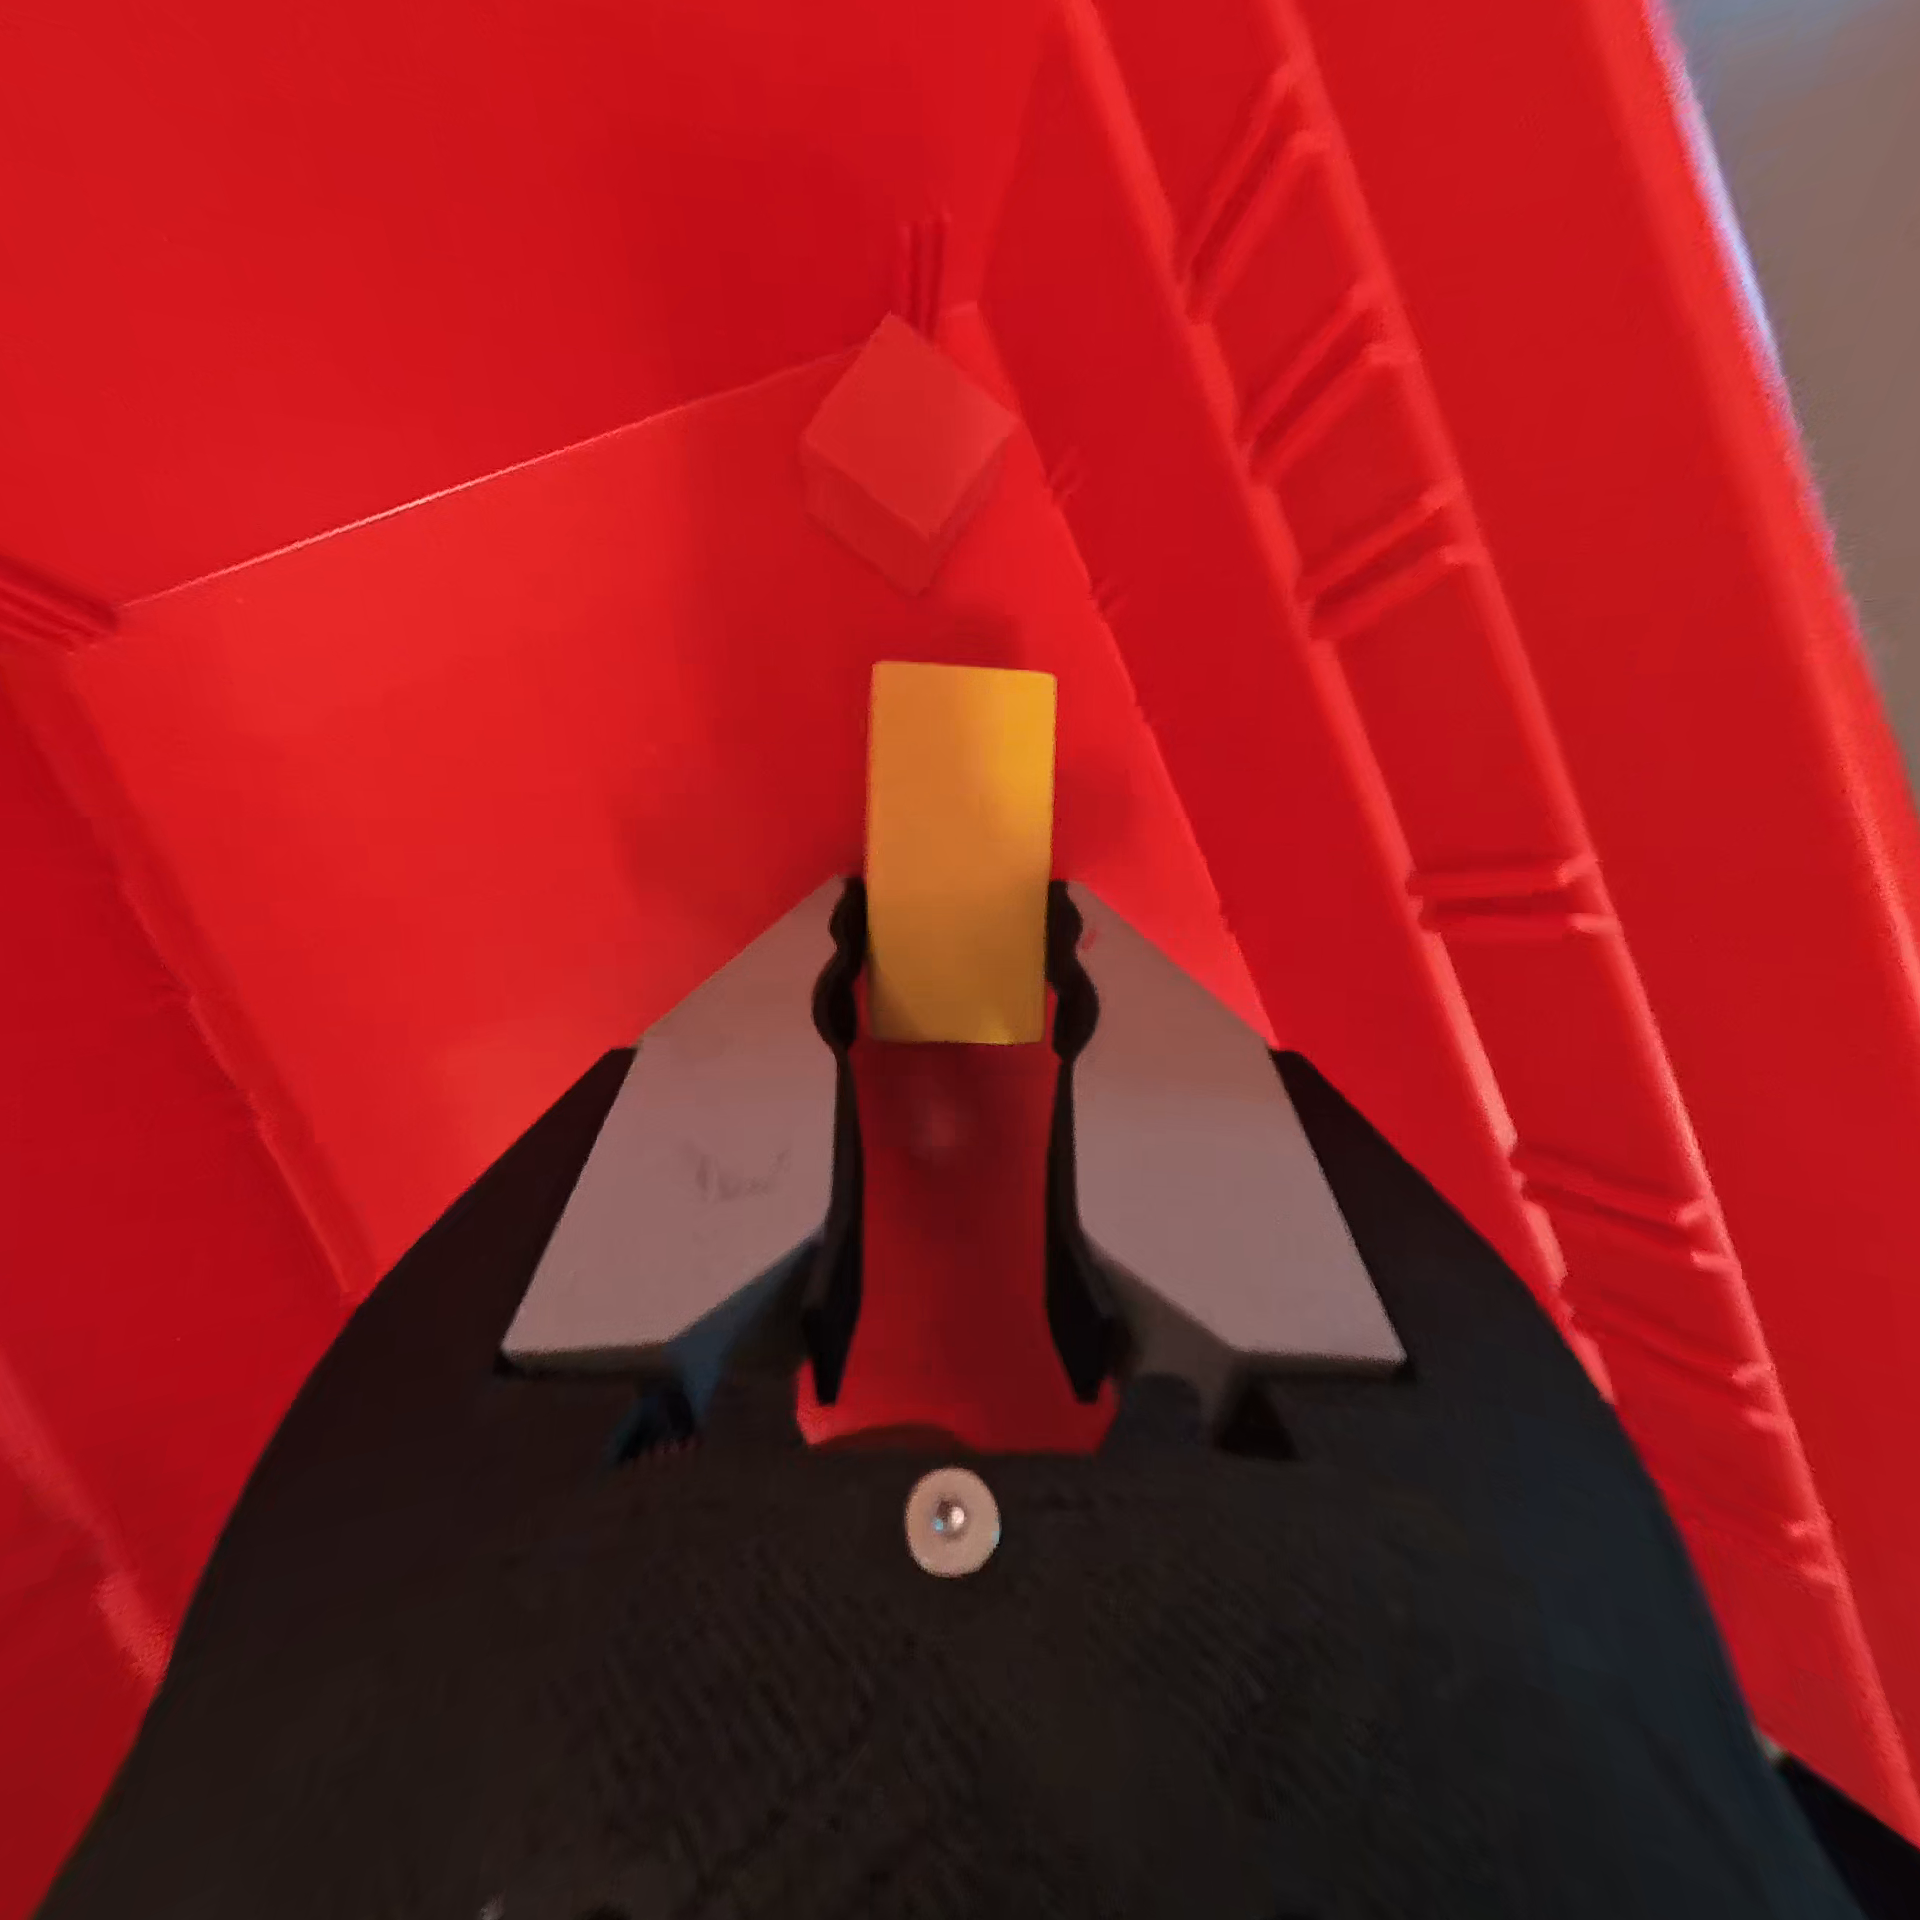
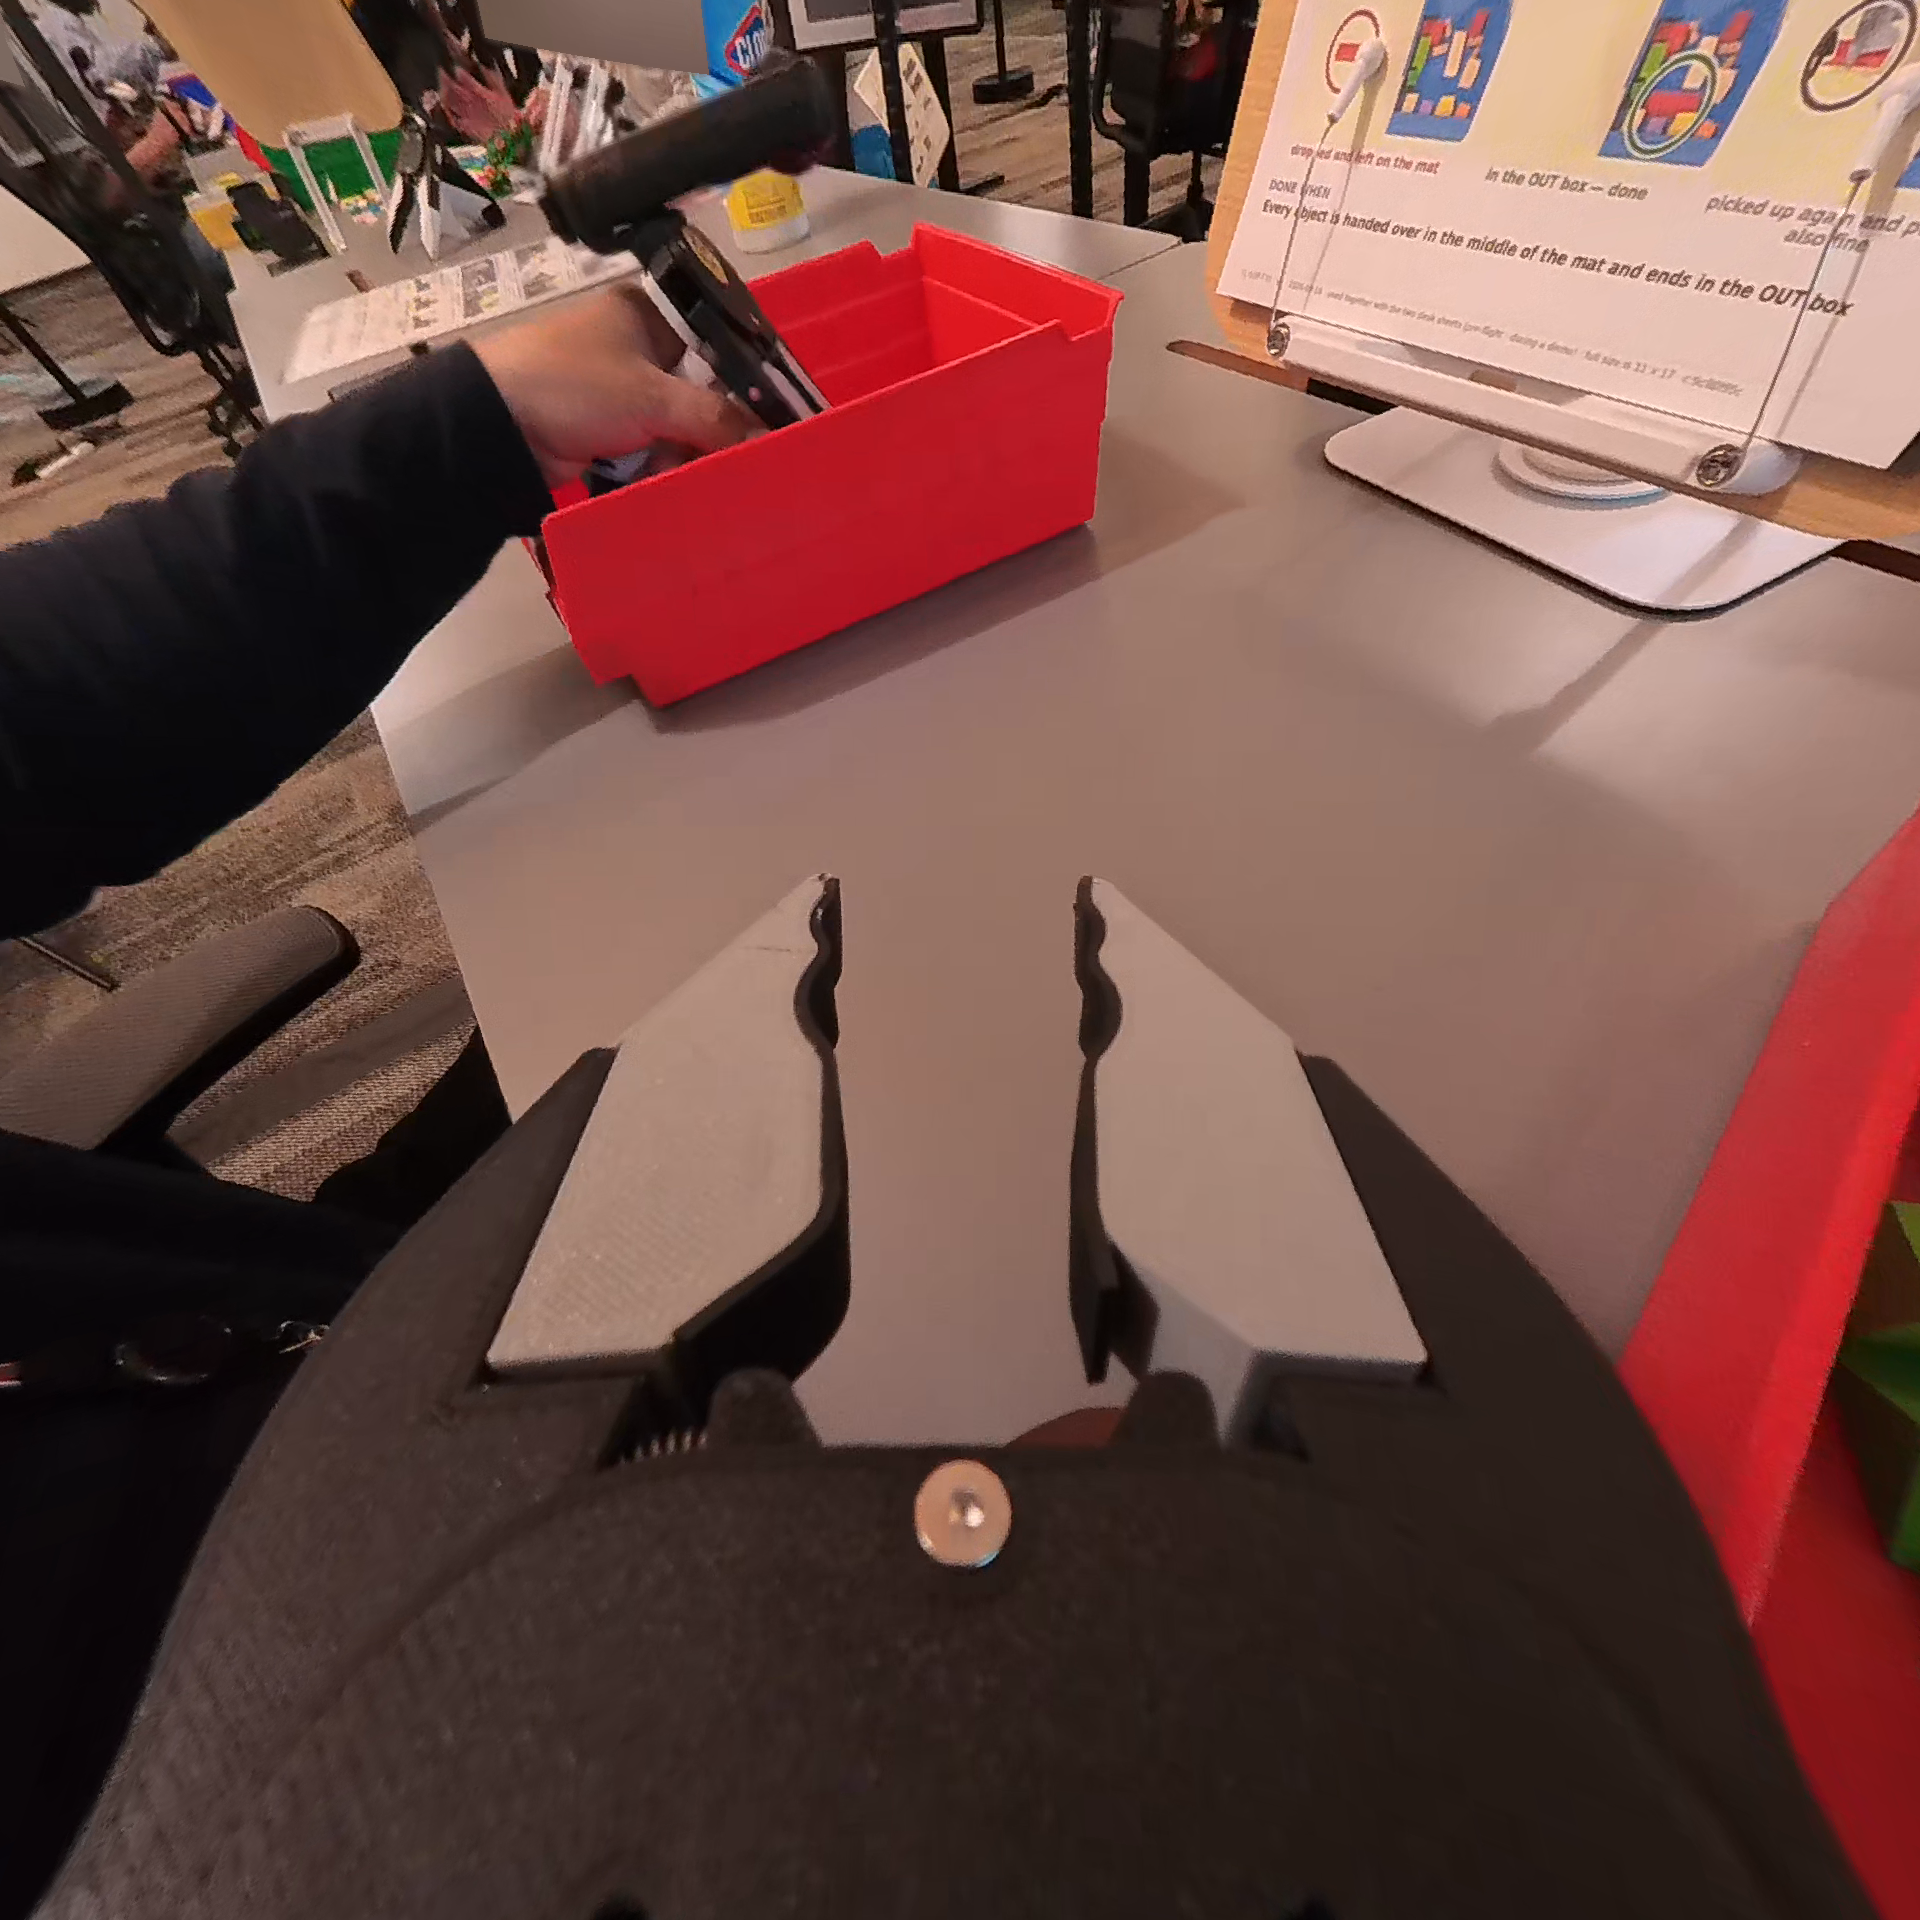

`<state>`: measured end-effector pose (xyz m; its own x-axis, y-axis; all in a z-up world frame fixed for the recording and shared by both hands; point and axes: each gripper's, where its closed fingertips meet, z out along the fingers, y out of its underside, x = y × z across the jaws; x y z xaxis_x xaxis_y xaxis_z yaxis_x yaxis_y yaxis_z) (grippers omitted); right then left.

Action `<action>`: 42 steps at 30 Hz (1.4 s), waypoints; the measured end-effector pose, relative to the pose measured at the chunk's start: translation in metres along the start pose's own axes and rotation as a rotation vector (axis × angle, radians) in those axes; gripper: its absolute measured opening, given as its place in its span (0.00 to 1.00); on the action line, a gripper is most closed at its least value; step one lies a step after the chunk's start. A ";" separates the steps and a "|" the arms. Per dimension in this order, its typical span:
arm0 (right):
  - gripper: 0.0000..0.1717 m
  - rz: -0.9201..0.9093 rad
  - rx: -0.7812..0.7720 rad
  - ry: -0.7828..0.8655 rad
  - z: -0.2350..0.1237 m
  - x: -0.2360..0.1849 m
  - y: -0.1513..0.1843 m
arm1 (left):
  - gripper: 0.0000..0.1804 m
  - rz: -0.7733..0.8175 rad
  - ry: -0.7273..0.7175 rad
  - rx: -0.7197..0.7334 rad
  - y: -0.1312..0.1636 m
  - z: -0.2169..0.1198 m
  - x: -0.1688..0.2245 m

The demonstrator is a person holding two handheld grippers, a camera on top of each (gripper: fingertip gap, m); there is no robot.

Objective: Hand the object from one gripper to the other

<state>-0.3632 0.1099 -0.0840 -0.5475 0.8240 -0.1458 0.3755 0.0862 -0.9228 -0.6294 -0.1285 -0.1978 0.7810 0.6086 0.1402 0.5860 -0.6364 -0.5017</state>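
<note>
Grey table [image 2: 1299, 727] is taking up most of the right wrist view; patterned carpet [image 2: 312, 831] is showing past its left edge, with more desks and a black office chair [image 2: 1164, 104] sitting behind. Printed instruction sheet [image 2: 1558, 187] is standing on a white stand [image 2: 1558, 520] far right, carrying coloured diagrams and text (not repeating the writing). A container with a blue label [image 2: 743, 42] is sitting on the far desk.

Red bin [image 2: 831, 499] is sitting on the table far left; a second red bin's edge [image 2: 1787, 1143] is showing at the right. Left gripper [image 1: 958, 935] is reaching into the far bin, held by a hand [image 2: 592, 395]. Its pads [image 1: 844, 956] are clamping a yellow block [image 1: 961, 831] at both sides, block sticking out past the fingertips. A red cube [image 1: 904, 468] is lying in the bin corner beyond.

Right gripper [image 2: 956, 935] is hovering over bare table, fingers apart, nothing between them.
</note>
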 end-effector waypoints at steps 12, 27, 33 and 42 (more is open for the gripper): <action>0.31 -0.013 0.118 -0.355 0.019 -0.069 -0.056 | 0.17 0.284 0.538 0.789 -0.028 -0.174 0.219; 0.18 0.012 0.248 -0.688 0.013 -0.139 -0.104 | 0.17 0.281 1.011 0.824 -0.007 -0.185 0.351; 0.18 -0.043 0.201 -0.437 -0.010 -0.092 -0.092 | 0.16 0.260 0.847 0.725 -0.015 -0.152 0.345; 0.18 -0.176 -0.449 0.384 -0.135 0.148 -0.003 | 0.22 0.318 0.456 0.787 -0.024 -0.148 0.291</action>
<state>-0.3440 0.3073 -0.0549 -0.3528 0.9115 0.2115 0.6279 0.3982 -0.6687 -0.3843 -0.0060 -0.0186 0.9844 0.1141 0.1342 0.1496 -0.1388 -0.9790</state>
